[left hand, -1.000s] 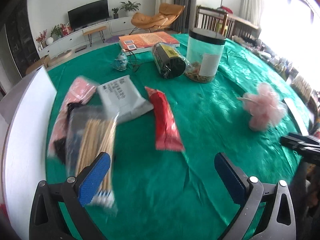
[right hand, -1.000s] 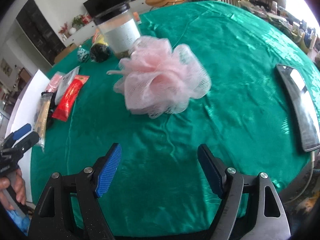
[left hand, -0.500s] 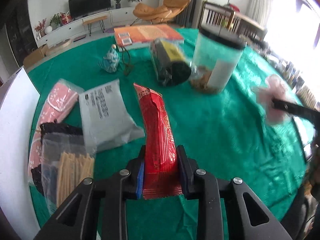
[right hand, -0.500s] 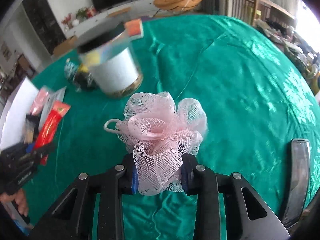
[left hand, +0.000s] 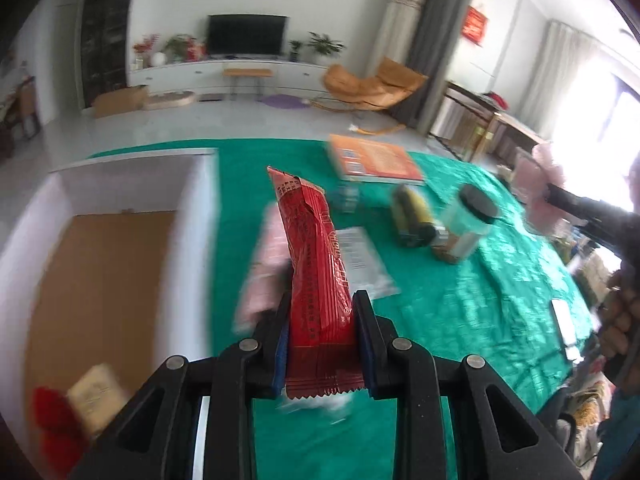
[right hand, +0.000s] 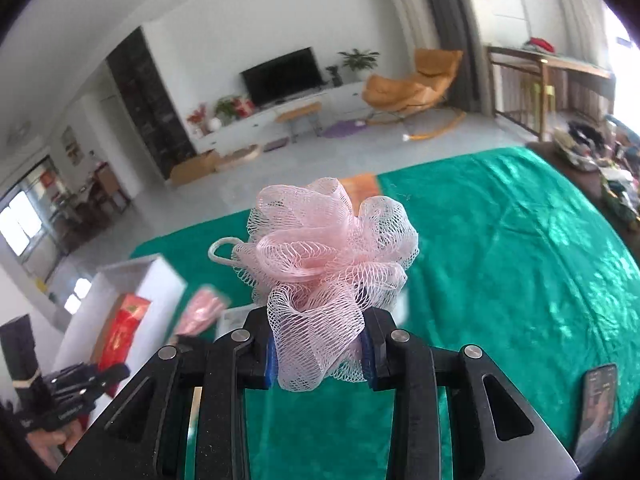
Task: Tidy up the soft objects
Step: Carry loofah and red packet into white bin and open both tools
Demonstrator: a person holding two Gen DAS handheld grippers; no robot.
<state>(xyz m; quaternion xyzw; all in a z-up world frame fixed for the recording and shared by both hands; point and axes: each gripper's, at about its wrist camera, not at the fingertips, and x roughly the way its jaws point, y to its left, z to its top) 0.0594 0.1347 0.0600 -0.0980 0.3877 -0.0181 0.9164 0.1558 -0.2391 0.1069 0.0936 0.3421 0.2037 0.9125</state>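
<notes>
A: Left gripper (left hand: pixel 322 344) is clamped tight on the red packet (left hand: pixel 316 276), lifted clear above the green tablecloth (left hand: pixel 440 312).

B: And the right gripper (right hand: pixel 320 354) is pinched on the pink mesh sponge (right hand: pixel 324 252), also up off the cloth.

A: White box (left hand: pixel 192 208) sits left of the packet, brown floor inside, partly blurred.

B: Beyond the cloth, a television, an orange chair.

A: The packet is long and crinkled; the sponge is frilly, with a white loop.
</notes>
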